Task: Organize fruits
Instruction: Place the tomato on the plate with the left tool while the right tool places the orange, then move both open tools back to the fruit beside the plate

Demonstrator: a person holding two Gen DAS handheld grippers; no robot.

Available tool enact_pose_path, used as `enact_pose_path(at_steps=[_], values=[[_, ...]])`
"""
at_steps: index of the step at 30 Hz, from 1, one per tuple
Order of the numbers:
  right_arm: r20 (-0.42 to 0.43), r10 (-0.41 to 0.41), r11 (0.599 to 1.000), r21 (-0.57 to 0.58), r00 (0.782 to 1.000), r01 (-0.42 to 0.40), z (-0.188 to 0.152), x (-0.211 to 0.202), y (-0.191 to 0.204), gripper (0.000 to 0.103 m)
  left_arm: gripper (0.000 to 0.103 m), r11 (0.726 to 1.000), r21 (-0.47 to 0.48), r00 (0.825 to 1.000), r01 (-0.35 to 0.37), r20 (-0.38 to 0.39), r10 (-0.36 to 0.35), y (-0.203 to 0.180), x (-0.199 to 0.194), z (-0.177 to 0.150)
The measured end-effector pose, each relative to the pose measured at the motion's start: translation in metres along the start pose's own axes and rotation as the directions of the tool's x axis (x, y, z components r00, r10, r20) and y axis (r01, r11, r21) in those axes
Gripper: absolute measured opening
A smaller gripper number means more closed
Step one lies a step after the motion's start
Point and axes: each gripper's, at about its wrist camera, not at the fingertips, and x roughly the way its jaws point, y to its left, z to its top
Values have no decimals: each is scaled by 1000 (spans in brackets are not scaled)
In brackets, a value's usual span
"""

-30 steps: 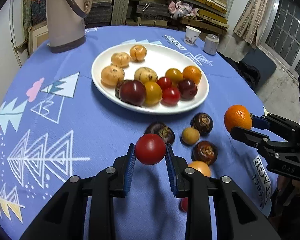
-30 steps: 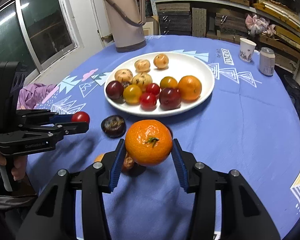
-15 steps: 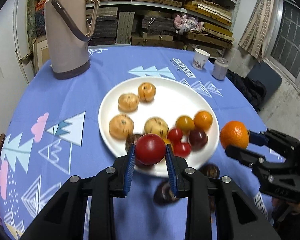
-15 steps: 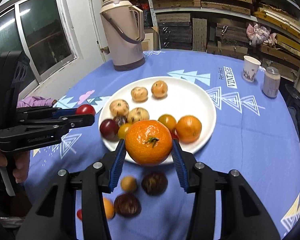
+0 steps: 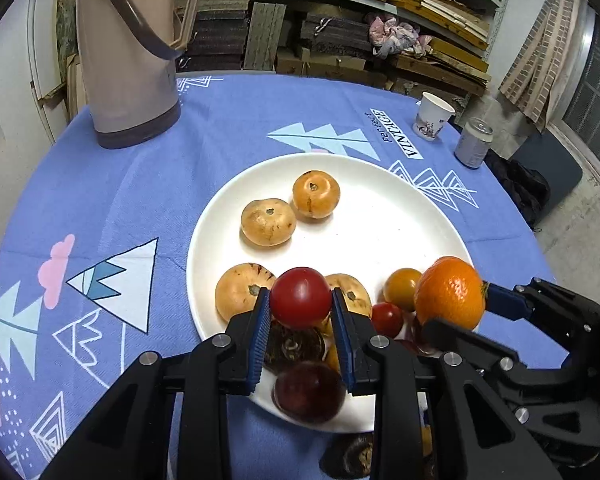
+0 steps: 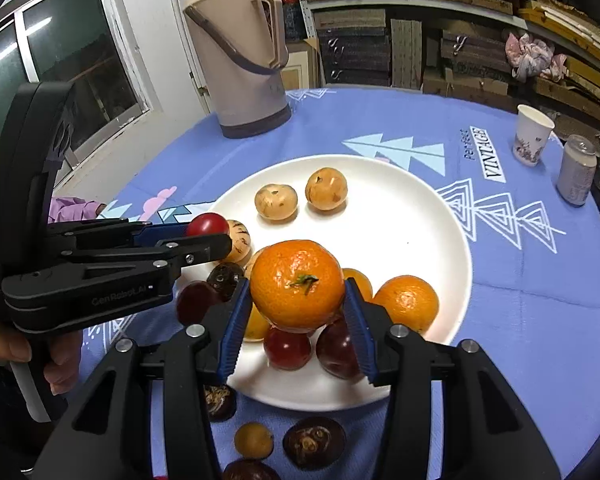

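I count one white round plate (image 6: 440, 240) ahead of my right gripper (image 6: 298, 292), with four tan round fruits (image 5: 268, 222) on it. There are two orange mandarins (image 6: 298, 284): one between my right gripper's fingers, one just right of them. Two red round tomatoes (image 5: 300, 298) show clearly: one in my left gripper (image 5: 300, 300), one right of it. Three dark brown wrinkled fruits (image 6: 314, 442) and one small yellow round fruit (image 6: 254, 440) lie below my right gripper. Far beyond stand one beige plastic thermos jug (image 6: 240, 60), one white paper cup (image 6: 532, 140) and one silver drink can (image 6: 578, 172).
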Motion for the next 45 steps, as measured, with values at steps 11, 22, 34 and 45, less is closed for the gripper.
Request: enact_pose_path(at_steps=[11,22,34,45], values=[[-32,2,1000,19,999,-1,-1,23,-5,46,31,1000,-4,999,-7,-37,7,1,21,0],[15,-32,999,28,999,32,12,31,-5,55,49,998,-65,1000,-15,-7,14,10,22,13],[108,-10,994,110,994,-2,3,-19,-22,67,61,999,-21,998,-35,46,36,5,-12,2],[24,-208,973,-93,978,210,-16,-1,14,69,61,999,-1,997,-34,66,34,4,-38,-20]])
